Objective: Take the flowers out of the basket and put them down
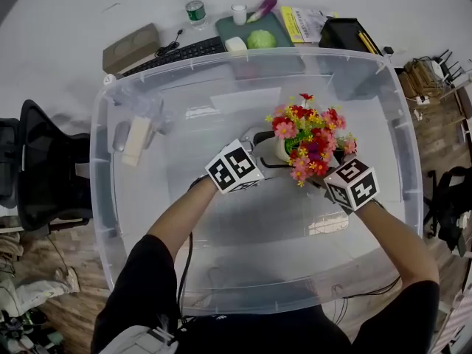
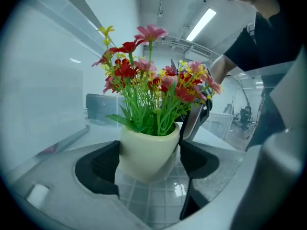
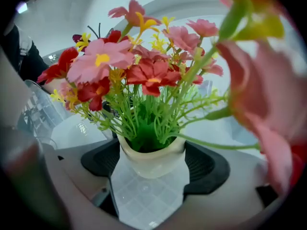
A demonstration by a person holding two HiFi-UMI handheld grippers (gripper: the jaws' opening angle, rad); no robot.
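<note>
Grasp step: left hand-held gripper [image 2: 148,161] and right hand-held gripper [image 3: 151,164] both clamp the flower pot [image 1: 281,150] inside the bin [image 1: 99,161]; next, lift it out.

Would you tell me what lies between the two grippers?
The flower pot, seen in the head view; the left gripper and right gripper both clamp it.

Left gripper [image 2: 148,169] is pressing both black jaws against the sides of a cream pot [image 2: 145,150] that is holding red, pink and yellow flowers [image 2: 144,75].
</note>
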